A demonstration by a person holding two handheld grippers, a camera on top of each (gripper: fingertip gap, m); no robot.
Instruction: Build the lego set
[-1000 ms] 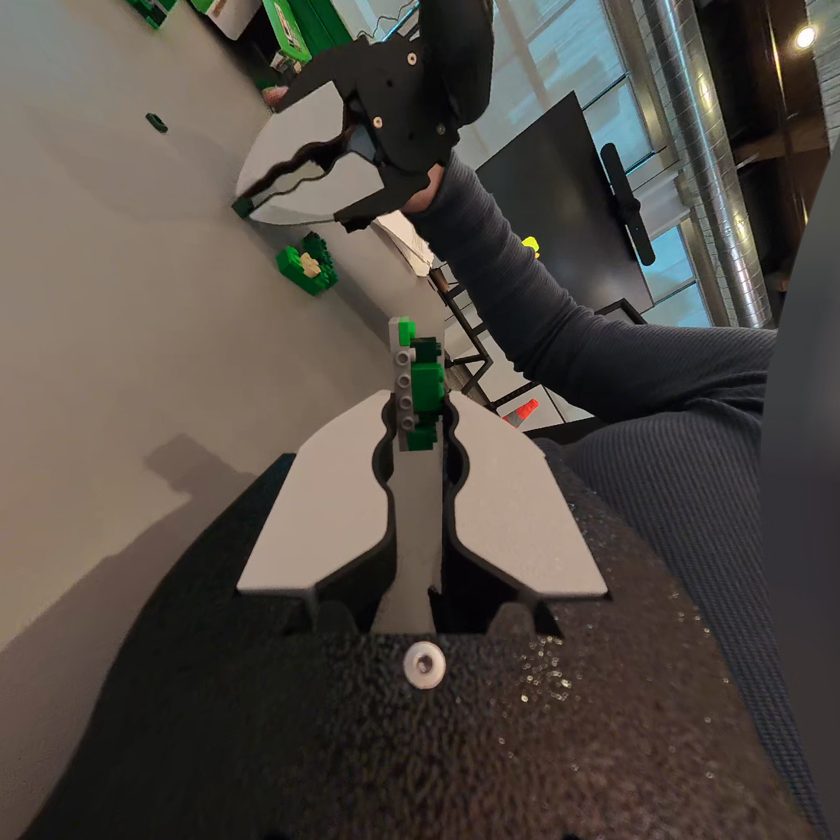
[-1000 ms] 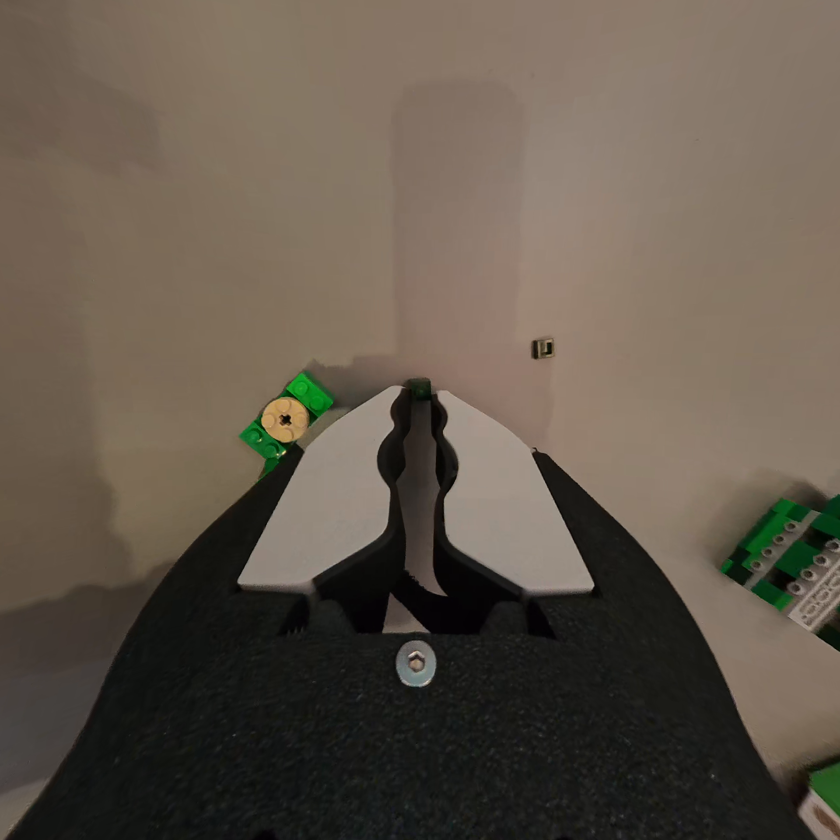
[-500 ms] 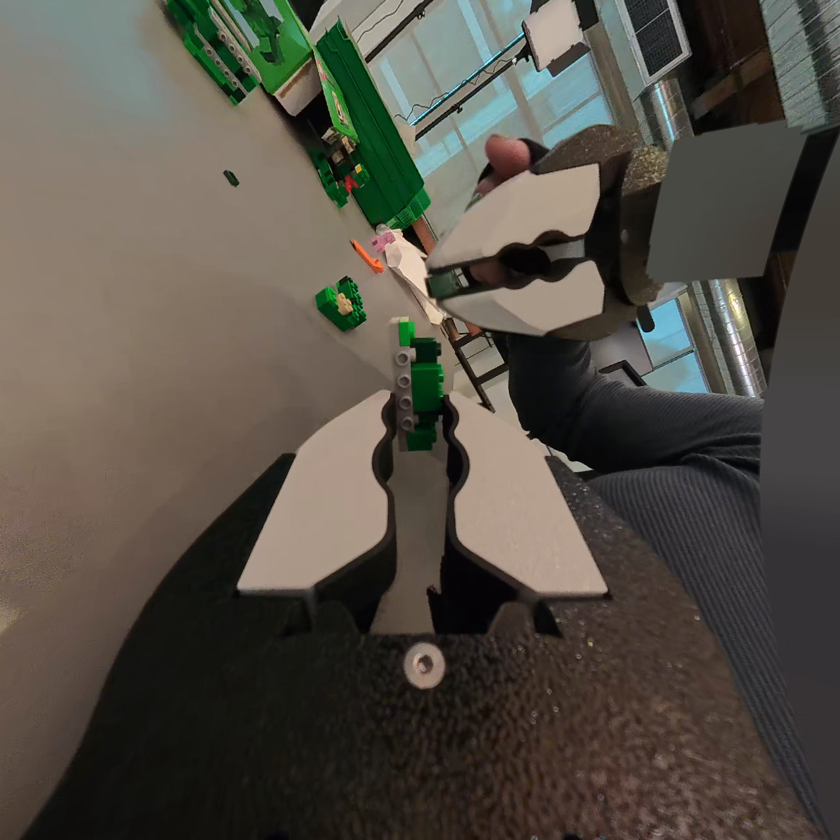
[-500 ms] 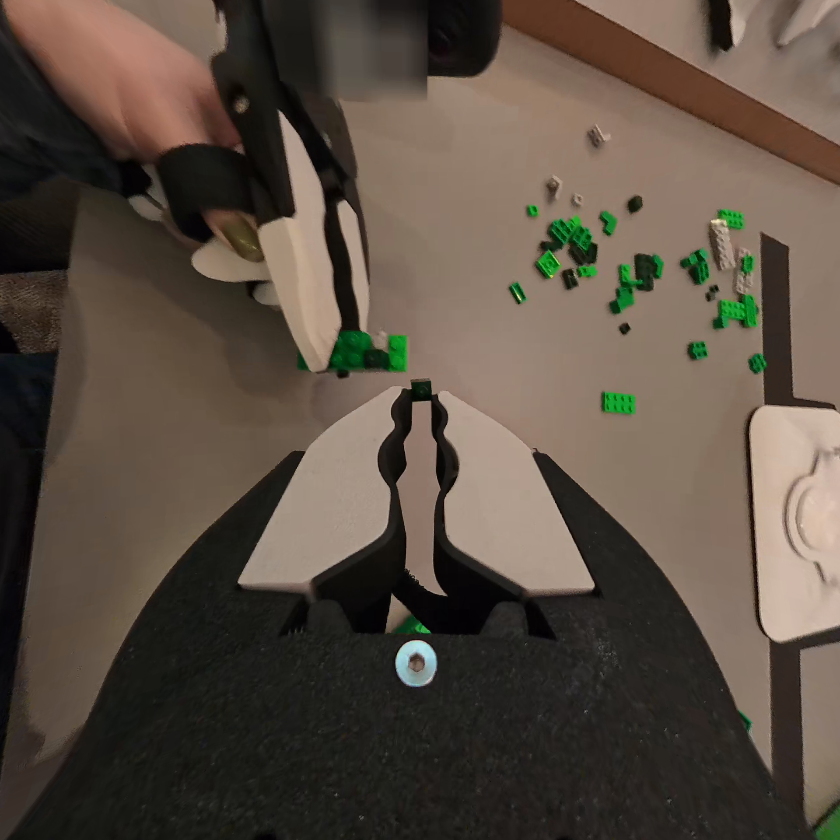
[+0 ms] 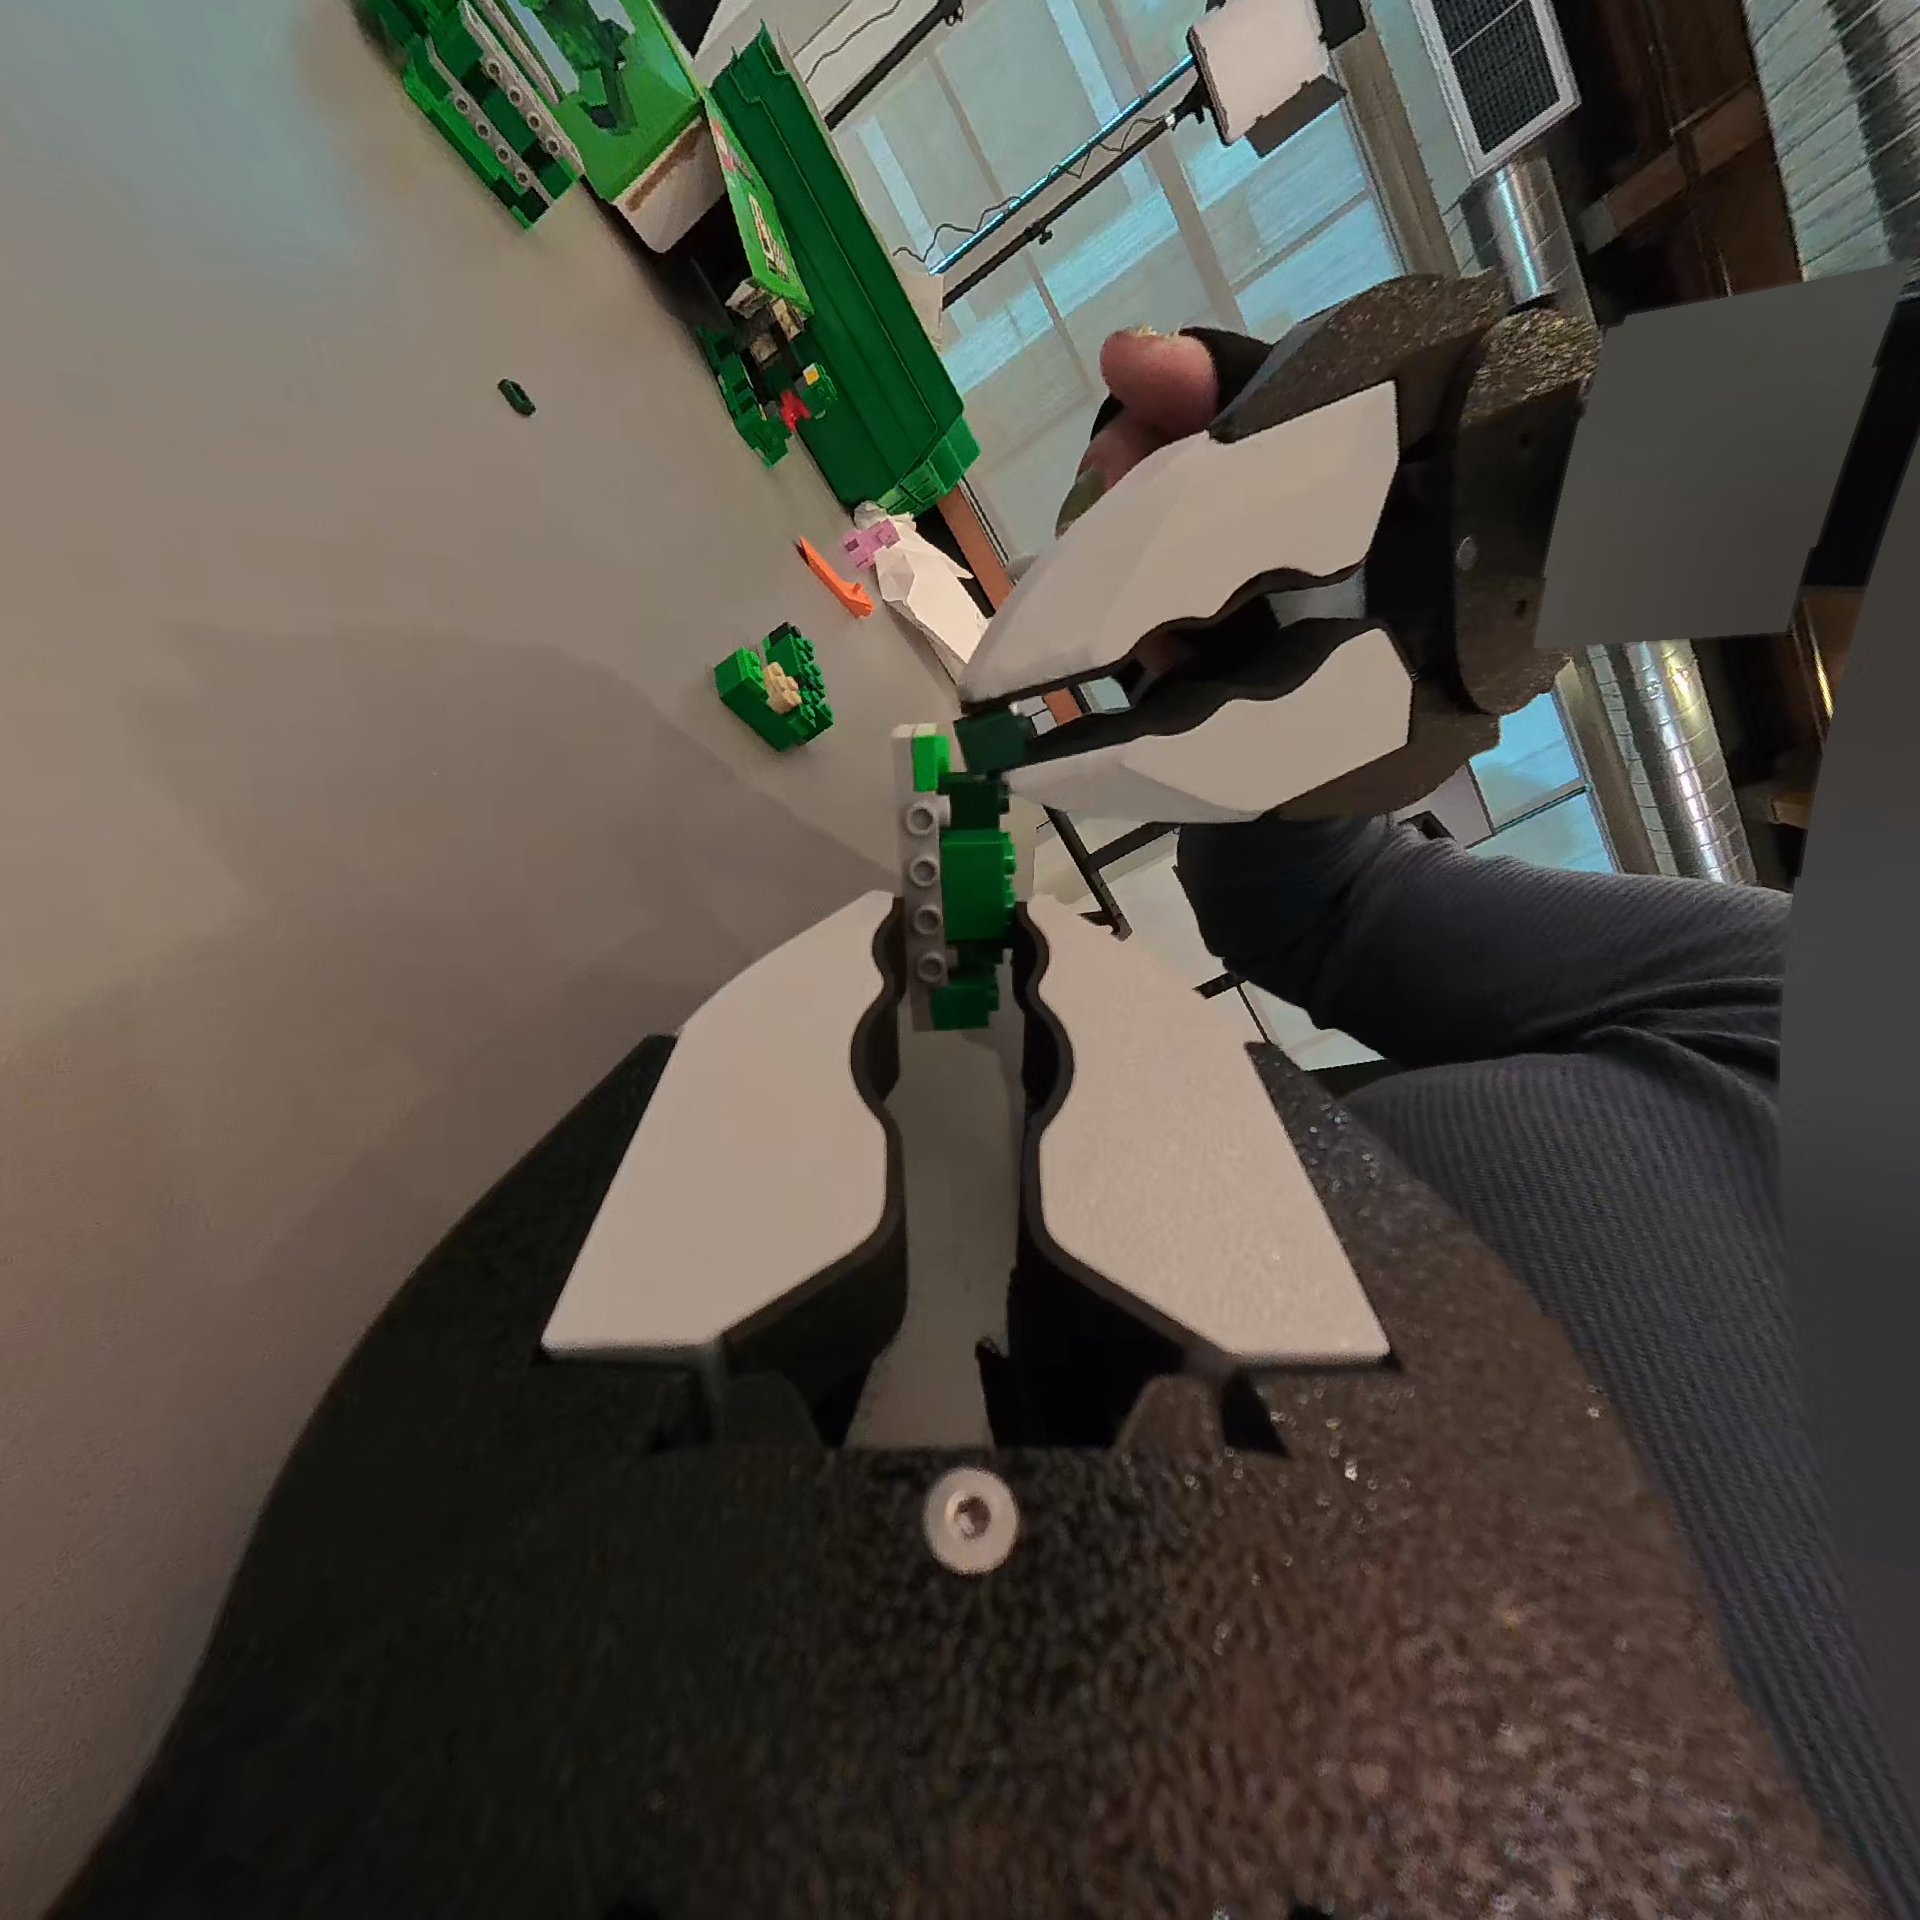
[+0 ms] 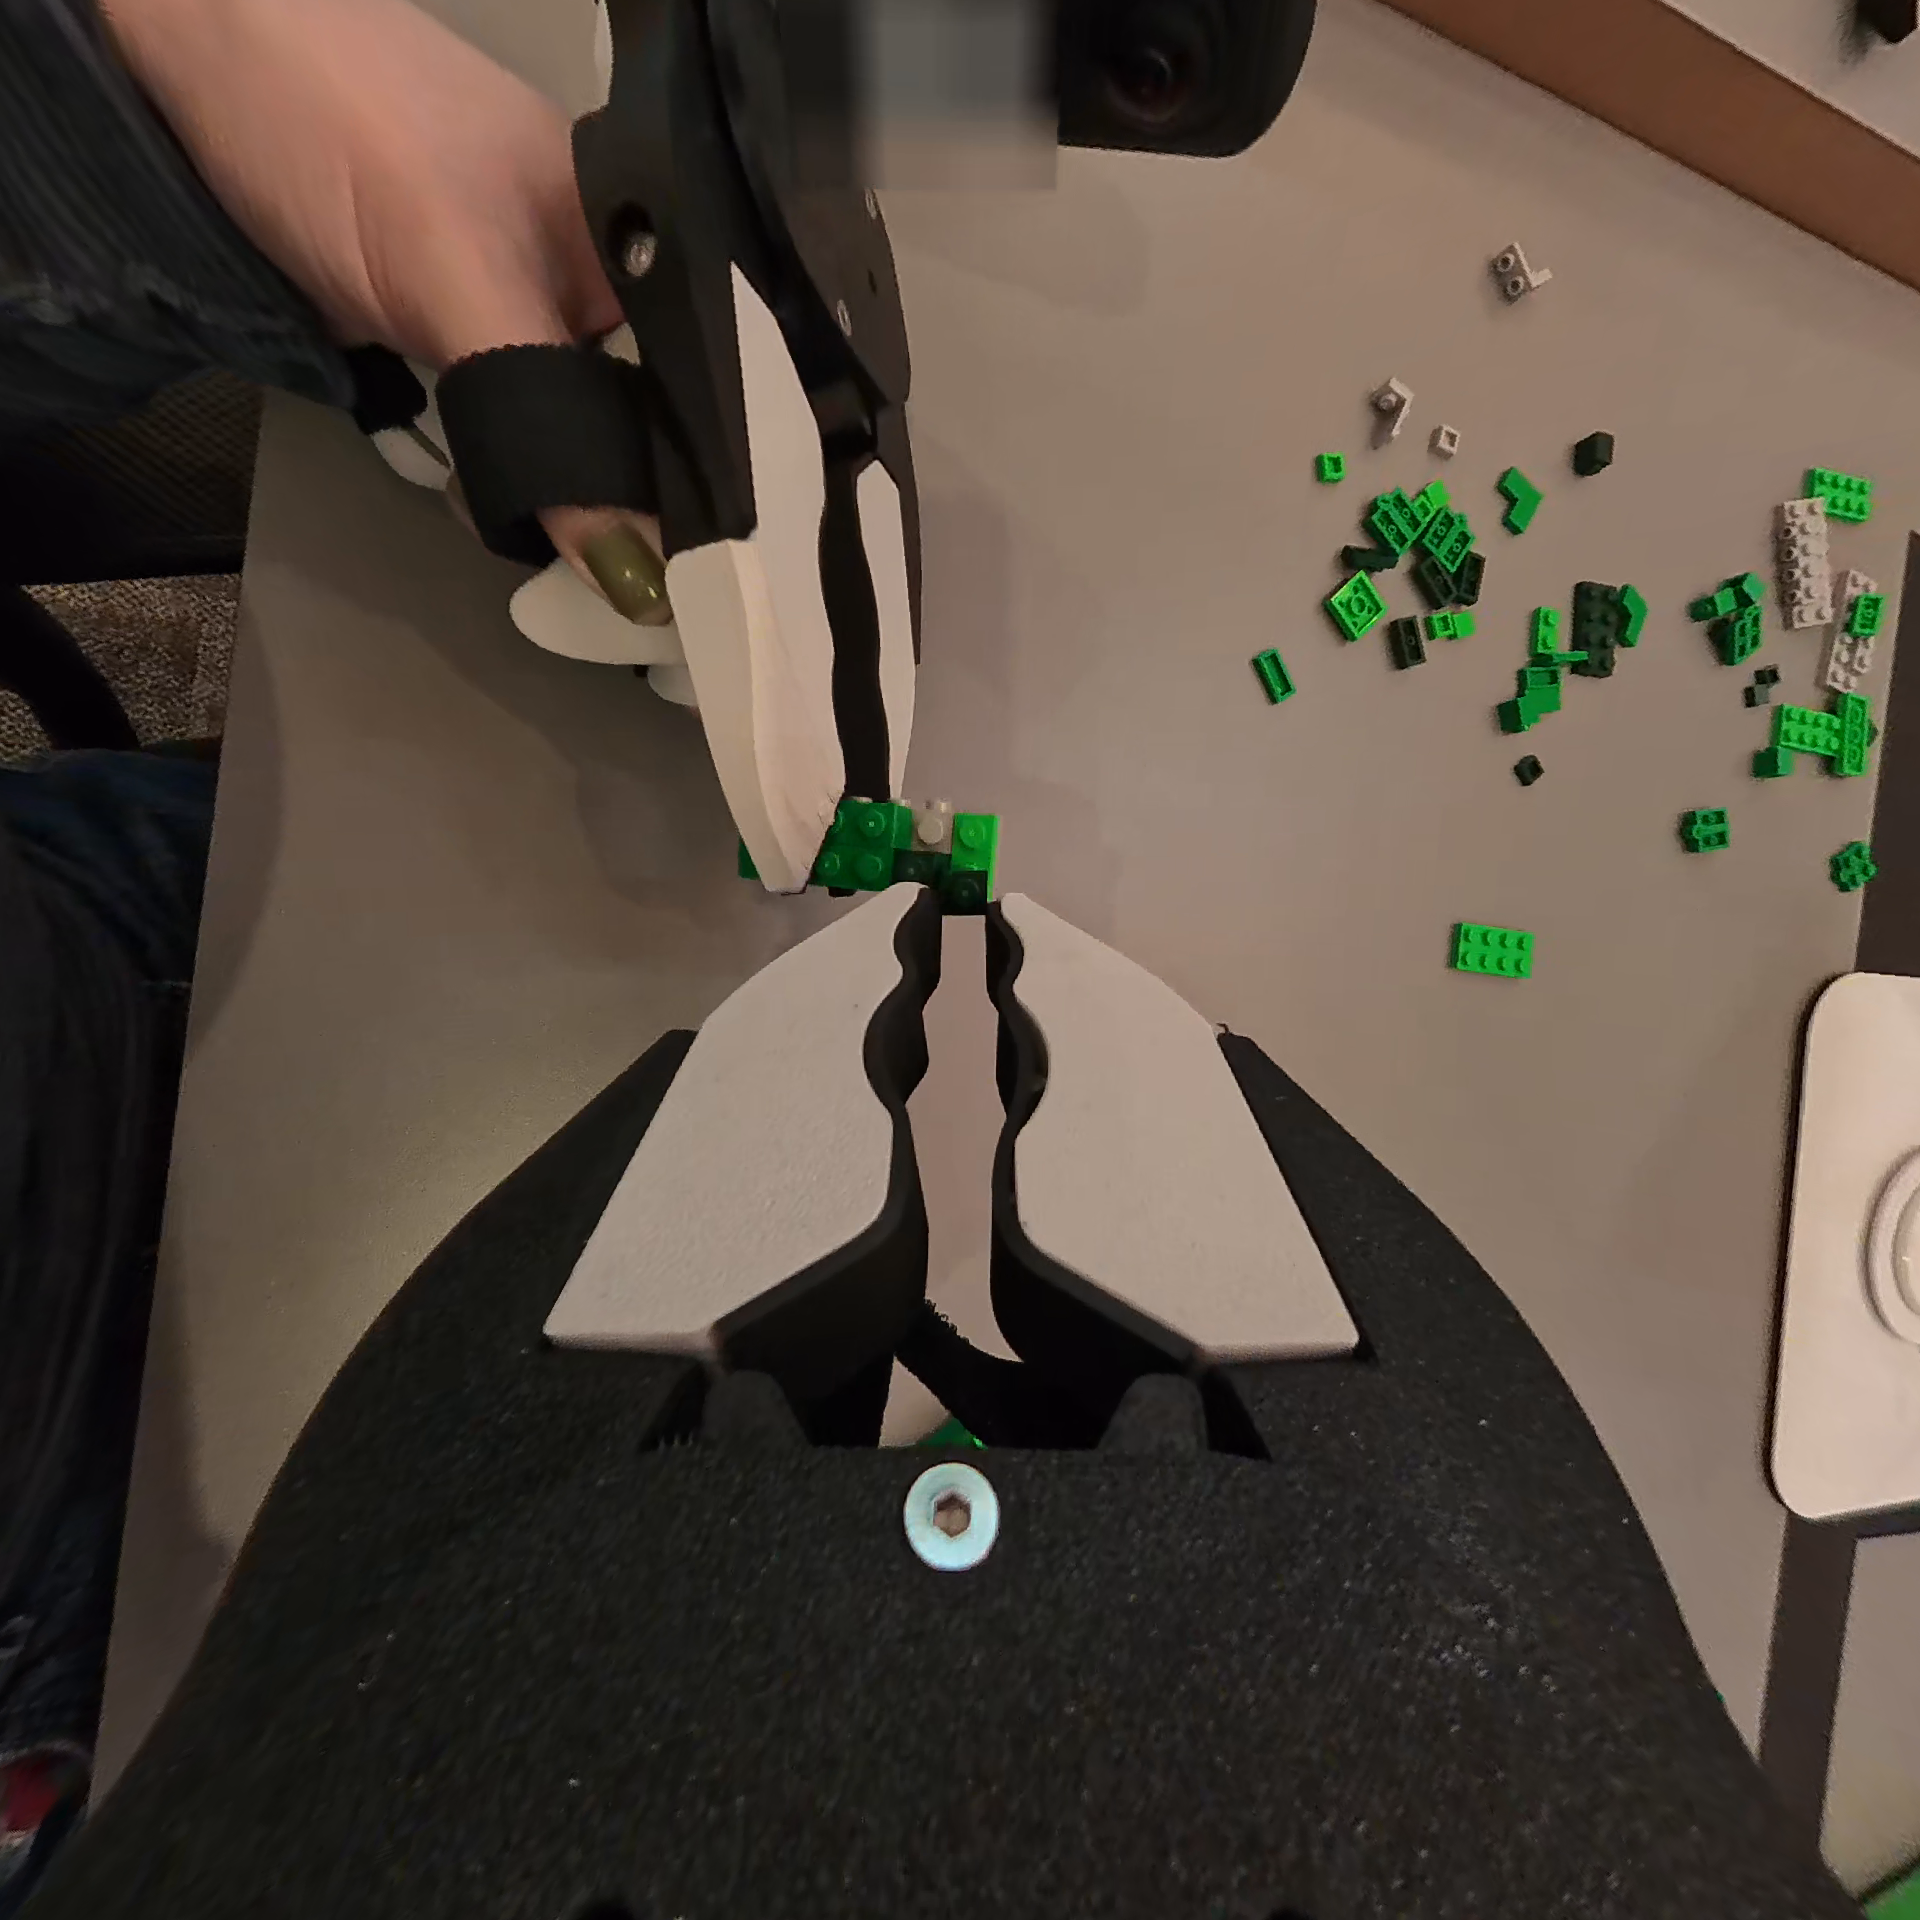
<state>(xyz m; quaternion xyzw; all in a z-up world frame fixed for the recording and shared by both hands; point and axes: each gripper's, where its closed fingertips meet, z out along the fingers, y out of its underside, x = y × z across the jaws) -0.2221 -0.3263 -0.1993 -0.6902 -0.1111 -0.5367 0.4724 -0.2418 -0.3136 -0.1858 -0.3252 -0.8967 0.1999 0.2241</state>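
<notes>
My left gripper (image 5: 956, 920) is shut on a small green and grey lego assembly (image 5: 961, 862) and holds it above the table. My right gripper (image 6: 961, 902) is shut on a small dark green brick (image 6: 964, 891). That brick (image 5: 992, 740) touches the far end of the assembly. In the right wrist view the assembly (image 6: 904, 842) sticks out sideways from the left gripper (image 6: 821, 847). In the left wrist view the right gripper (image 5: 987, 727) comes in from the right.
Several loose green, dark green and grey bricks (image 6: 1558, 603) lie scattered at the right. A green plate (image 6: 1493, 951) and a white tray (image 6: 1849, 1247) sit nearer. A small green build with a tan piece (image 5: 774, 691) and green boxes (image 5: 852, 312) stand farther off. Only a small space, under 4 cm, lies between the two pairs of fingers.
My right gripper has lifted the dark green brick off the table and brought it against the end of the assembly. The left gripper has kept its hold.
</notes>
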